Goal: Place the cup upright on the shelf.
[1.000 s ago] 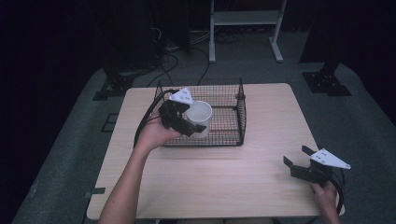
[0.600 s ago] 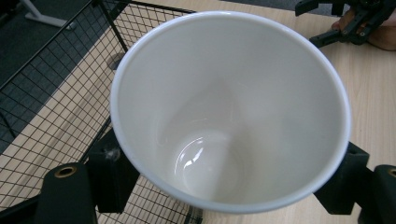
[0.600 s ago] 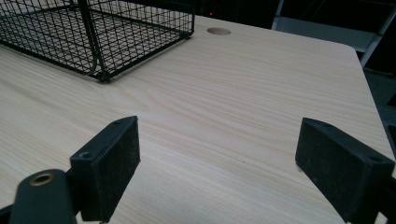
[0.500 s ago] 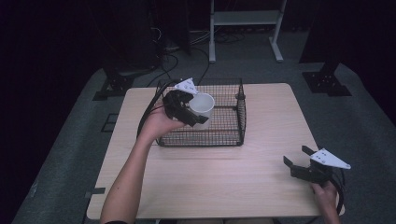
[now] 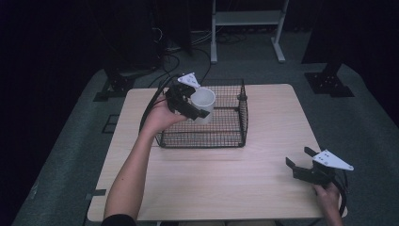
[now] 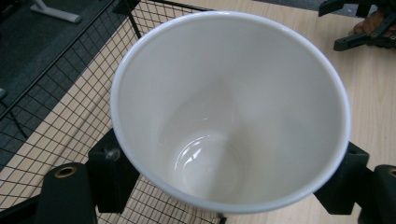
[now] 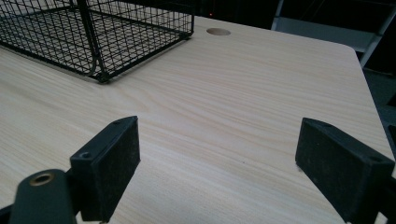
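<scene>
In the left gripper view, the glossy white ceramic cup is hiding the contact points of the black jaws and most of the black wire basket; the frame's edge is cropping the basket's far side.

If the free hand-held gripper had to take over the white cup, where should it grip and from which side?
Probably the bare upper wall of the white cup, from the side facing the right hand-held gripper. The left hand-held gripper already clamps the wall lower down, mouth tilted up over the wire basket. The cup flares toward the rim and no handle shows, so pinch across the wall, not the lip.
</scene>
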Available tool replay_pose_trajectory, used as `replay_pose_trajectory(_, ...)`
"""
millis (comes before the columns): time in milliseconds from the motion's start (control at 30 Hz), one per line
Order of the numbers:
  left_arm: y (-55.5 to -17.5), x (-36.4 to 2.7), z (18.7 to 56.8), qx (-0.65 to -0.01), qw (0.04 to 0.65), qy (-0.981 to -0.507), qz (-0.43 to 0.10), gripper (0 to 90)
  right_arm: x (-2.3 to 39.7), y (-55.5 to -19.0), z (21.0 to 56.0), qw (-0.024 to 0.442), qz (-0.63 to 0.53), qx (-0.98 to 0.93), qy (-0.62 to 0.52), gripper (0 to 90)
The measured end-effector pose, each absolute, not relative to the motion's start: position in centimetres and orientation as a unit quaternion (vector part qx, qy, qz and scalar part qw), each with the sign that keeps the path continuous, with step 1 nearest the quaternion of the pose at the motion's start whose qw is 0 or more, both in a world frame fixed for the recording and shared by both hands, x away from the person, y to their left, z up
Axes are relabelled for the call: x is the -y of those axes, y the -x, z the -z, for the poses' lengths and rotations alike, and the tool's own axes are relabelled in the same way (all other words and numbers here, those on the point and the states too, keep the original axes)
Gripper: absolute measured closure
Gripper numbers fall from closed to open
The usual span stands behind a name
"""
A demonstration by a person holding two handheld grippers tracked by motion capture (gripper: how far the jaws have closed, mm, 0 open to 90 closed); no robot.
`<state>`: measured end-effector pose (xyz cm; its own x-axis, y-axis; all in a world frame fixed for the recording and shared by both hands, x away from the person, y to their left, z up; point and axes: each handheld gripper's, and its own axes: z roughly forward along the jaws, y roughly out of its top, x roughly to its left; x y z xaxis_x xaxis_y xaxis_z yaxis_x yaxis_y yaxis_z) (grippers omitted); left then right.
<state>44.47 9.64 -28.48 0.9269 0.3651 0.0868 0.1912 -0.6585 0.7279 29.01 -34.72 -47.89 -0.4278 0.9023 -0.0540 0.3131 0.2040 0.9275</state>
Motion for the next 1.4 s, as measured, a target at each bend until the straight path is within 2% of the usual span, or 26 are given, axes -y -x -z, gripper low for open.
replay_pose_trajectory(533,-46.8,-8.9,29.4,-0.162,0.379,-0.905,-0.108,21.5,34.8,-29.0,47.9,0.318,-0.463,-0.707,-0.43,13.1)
replay_pose_trajectory(1400,-50.5,-7.3,34.5,-0.182,0.358,-0.913,-0.069,21.6,34.9,-29.0,47.9,0.316,-0.465,-0.705,-0.433,13.1)
